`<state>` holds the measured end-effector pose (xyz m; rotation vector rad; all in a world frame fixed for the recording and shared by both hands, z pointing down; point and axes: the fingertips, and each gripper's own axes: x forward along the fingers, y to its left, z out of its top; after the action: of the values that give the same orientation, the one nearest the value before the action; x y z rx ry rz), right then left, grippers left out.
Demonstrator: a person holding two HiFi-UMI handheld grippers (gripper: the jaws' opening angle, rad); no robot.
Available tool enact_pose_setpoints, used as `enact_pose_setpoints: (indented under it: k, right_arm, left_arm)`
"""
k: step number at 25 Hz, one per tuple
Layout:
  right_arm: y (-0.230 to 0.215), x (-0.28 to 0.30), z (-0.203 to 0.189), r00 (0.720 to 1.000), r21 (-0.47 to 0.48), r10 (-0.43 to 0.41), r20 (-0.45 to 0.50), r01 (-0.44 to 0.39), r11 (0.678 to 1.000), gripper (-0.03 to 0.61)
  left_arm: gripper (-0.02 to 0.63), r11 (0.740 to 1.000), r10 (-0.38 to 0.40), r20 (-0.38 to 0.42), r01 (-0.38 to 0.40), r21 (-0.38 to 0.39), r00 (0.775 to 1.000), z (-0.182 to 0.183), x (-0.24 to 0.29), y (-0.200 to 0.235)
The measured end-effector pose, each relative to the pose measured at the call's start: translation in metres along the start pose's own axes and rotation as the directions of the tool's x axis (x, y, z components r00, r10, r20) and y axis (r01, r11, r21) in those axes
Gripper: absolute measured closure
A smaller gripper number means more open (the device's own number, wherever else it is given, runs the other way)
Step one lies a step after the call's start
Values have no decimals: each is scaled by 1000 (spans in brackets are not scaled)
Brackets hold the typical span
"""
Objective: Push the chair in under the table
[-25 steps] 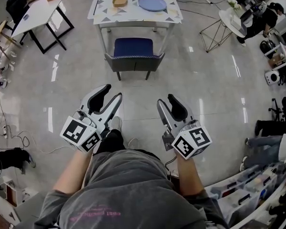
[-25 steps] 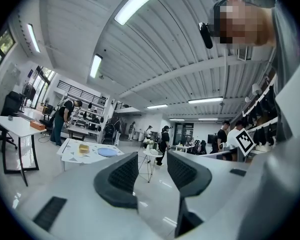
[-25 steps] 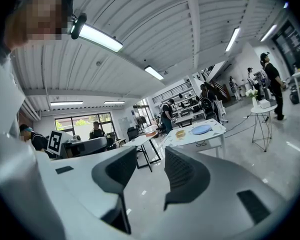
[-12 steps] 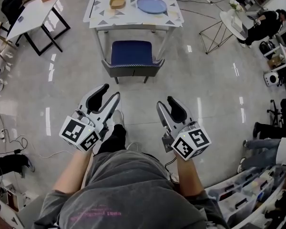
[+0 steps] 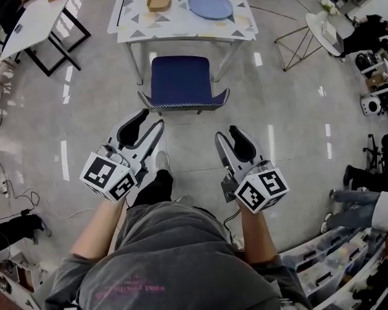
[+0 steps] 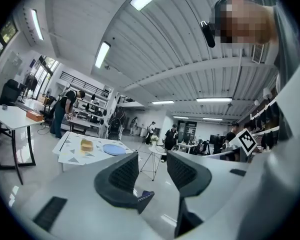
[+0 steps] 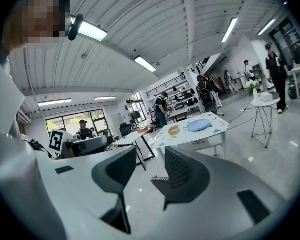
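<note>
The chair point(image 5: 180, 79) has a blue seat and a grey backrest point(image 5: 184, 103) that faces me. It stands in front of the patterned table point(image 5: 181, 28), with only its far edge under the top. A yellow bowl point(image 5: 159, 0) and a blue plate point(image 5: 210, 5) sit on the table. My left gripper point(image 5: 148, 125) is open and empty, just short of the backrest's left end. My right gripper point(image 5: 227, 135) is open and empty too, short of the right end. A corner of the chair point(image 6: 143, 196) shows low between the left gripper's point(image 6: 152, 170) jaws, and a chair corner point(image 7: 159, 182) shows between the right gripper's point(image 7: 151, 167) jaws.
A white table point(image 5: 33, 19) on black legs stands at the back left. A round side table point(image 5: 324, 28) with wire legs is at the back right, with people beyond it. Storage bins point(image 5: 333, 258) lie at the lower right. Cables point(image 5: 13, 189) trail on the floor at left.
The person has stepped forward. The chair and table now sit lower and larger in the head view, and both grippers have come close to the backrest. Both stay open.
</note>
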<state>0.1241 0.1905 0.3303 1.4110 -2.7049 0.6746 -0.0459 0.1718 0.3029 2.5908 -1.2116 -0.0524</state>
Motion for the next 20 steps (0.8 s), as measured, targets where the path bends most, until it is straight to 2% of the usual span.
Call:
enact_pose_setpoints:
  k: [9,20]
  right_arm:
    - [-22,74,13,999,17,-24,-30,25,1000,416]
    - [-48,141,23,996,18,-56,-72,58,998,416]
  left_arm:
    - [439,1000,-6,-39,6,-21,999,7,40,69]
    - [437,998,-29,-83,25,-50,996,5,80,127]
